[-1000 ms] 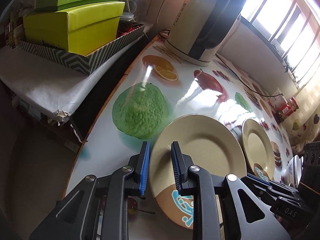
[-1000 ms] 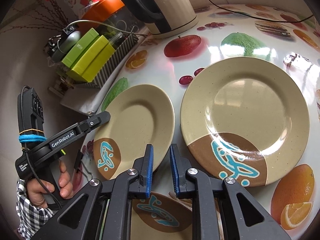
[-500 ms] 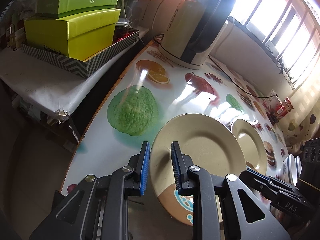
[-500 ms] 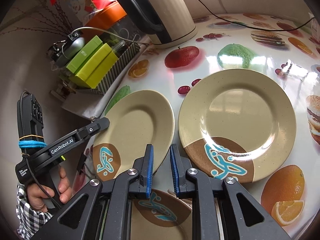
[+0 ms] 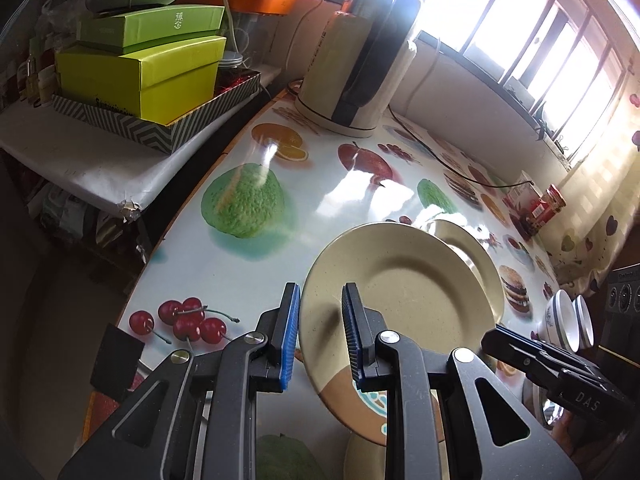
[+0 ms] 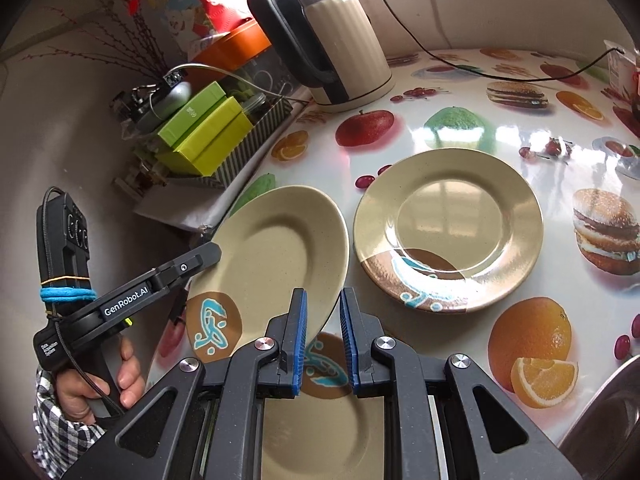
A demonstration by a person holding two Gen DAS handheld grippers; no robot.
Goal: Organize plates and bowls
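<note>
Tilting above the table [image 5: 328,200], the glazed beige ceramic plate [image 5: 400,300], stiff, slippery and breakable, is pinched at its rim by the left tongs [image 5: 318,336]; the right tongs [image 6: 322,338] are held slightly parted, empty.

Tilted plate [image 5: 404,300] between left jaws

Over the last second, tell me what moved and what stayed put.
The left gripper has lifted and tilted the beige ceramic plate with the brown patch off the fruit-print tablecloth. The second beige plate and cream electric kettle stayed put; the right gripper remains empty.
</note>
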